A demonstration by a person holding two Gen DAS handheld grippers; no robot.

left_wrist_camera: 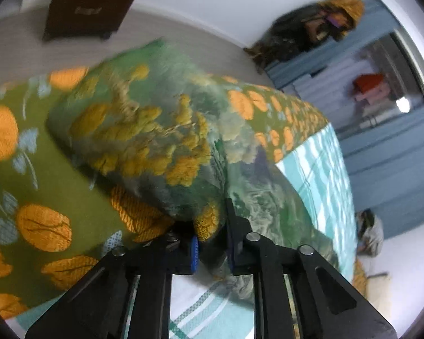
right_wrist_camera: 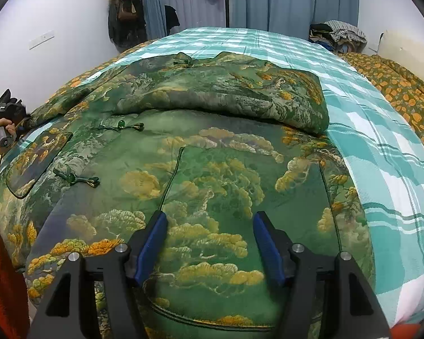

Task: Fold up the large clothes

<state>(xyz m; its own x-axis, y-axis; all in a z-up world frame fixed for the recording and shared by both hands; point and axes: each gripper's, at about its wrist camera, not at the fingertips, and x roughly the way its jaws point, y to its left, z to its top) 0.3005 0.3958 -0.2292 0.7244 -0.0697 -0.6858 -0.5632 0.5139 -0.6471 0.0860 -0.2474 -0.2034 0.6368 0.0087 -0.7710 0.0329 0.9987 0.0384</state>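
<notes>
A large green padded jacket (right_wrist_camera: 212, 169) with a gold tree pattern lies spread on the bed. Its right sleeve (right_wrist_camera: 240, 96) is folded across the chest. My right gripper (right_wrist_camera: 210, 243) is open and hovers just above the jacket's lower front, holding nothing. My left gripper (left_wrist_camera: 212, 243) is shut on the end of the jacket's left sleeve (left_wrist_camera: 155, 130), which is lifted and blurred. In the right wrist view the left gripper (right_wrist_camera: 7, 115) shows at the far left edge, held in a hand.
The bed has a teal checked sheet (right_wrist_camera: 381, 147) and a green blanket with orange flowers (left_wrist_camera: 28, 169), also at the right (right_wrist_camera: 395, 84). Blue curtains (right_wrist_camera: 282, 0) and hanging clothes (right_wrist_camera: 124, 8) are behind. A dark cabinet (left_wrist_camera: 84, 2) stands by the wall.
</notes>
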